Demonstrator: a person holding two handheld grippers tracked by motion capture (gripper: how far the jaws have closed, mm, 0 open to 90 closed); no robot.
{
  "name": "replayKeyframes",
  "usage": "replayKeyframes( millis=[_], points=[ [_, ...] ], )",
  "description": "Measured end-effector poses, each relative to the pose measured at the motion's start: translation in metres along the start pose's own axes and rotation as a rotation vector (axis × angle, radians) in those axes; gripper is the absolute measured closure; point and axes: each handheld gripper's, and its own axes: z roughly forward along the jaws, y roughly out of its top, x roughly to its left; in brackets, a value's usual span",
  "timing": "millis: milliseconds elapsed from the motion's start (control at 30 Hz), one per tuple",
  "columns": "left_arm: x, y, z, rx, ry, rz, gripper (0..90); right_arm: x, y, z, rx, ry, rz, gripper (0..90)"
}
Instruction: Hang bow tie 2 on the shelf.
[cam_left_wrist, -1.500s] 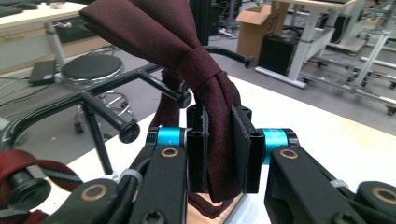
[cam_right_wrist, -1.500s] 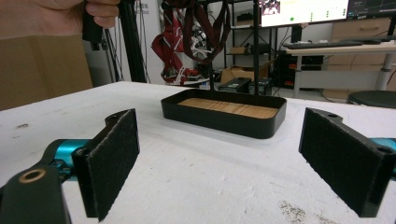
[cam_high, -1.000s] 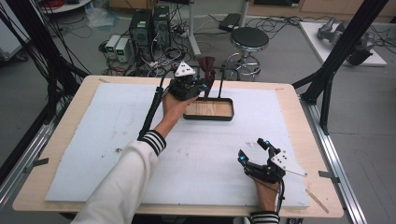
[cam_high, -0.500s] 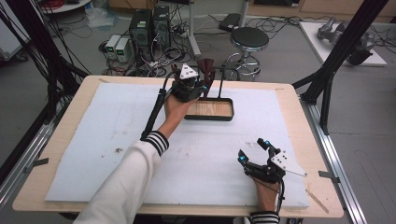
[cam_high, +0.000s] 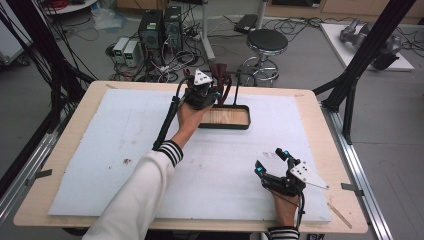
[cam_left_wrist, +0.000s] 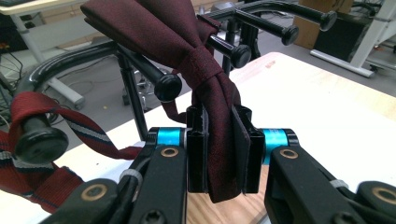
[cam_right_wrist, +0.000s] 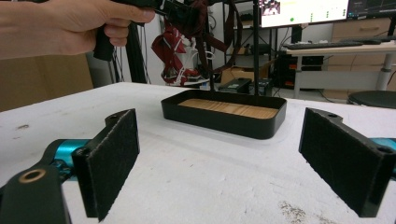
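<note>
Up above, in the high view, my left hand-held gripper (cam_high: 212, 90) sits at the far edge of the tabletop (cam_high: 300, 107), just behind the black tray (cam_high: 223, 118) with its wooden floor. A dark red tie (cam_high: 219, 75) hangs right at its tip, on the black rack (cam_high: 235, 82) that rises beside the tray. My striped cuff and white sleeve run back from there toward the bottom edge. My right hand-held gripper (cam_high: 272, 161) rests low on the white foam mat (cam_high: 100, 150) near the front right corner, well apart from the tray, its two jaws spread.

Along my left hand-held gripper view, the jaws are clamped on the dark red tie (cam_left_wrist: 224, 135): the pads press its hanging length from both sides, just below the knot-like band where the cloth wraps around itself. Above, the tie drapes over one of the rack's pegs (cam_left_wrist: 168, 86), which end in round black knobs. A second tie, red with pale stripes (cam_left_wrist: 51, 144), hangs over another peg to the left. A strip of the tray's wood shows below the jaws.

From my right hand-held gripper view, both felt-faced jaws stand wide apart with nothing between them, low over the white mat. Beyond them lies the black tray (cam_right_wrist: 224, 121), and at the upper left my other hand (cam_right_wrist: 60, 25) grips its tool's handle, with ties (cam_right_wrist: 173, 46) hanging behind it.
</note>
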Motion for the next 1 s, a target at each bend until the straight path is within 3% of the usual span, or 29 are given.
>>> replayKeyframes(
  millis=[333, 600, 700, 1000],
  points=[
    [0.007, -0.001, 0.002, 0.008, 0.013, -0.004, 76.3, 0.000, 0.000, 0.000, -0.001, 0.000, 0.000, 11.5],
    [0.009, -0.002, 0.004, 0.017, -0.007, -0.016, 73.3, -0.001, 0.000, 0.000, 0.000, -0.001, 0.001, 11.5],
    [0.009, -0.003, 0.003, 0.022, 0.002, -0.016, 68.1, 0.000, 0.000, 0.000, 0.000, -0.001, 0.000, 11.5],
    [0.013, -0.003, 0.002, 0.039, -0.018, -0.033, 37.8, 0.000, 0.000, 0.000, 0.001, 0.000, 0.002, 11.5]
  ],
)
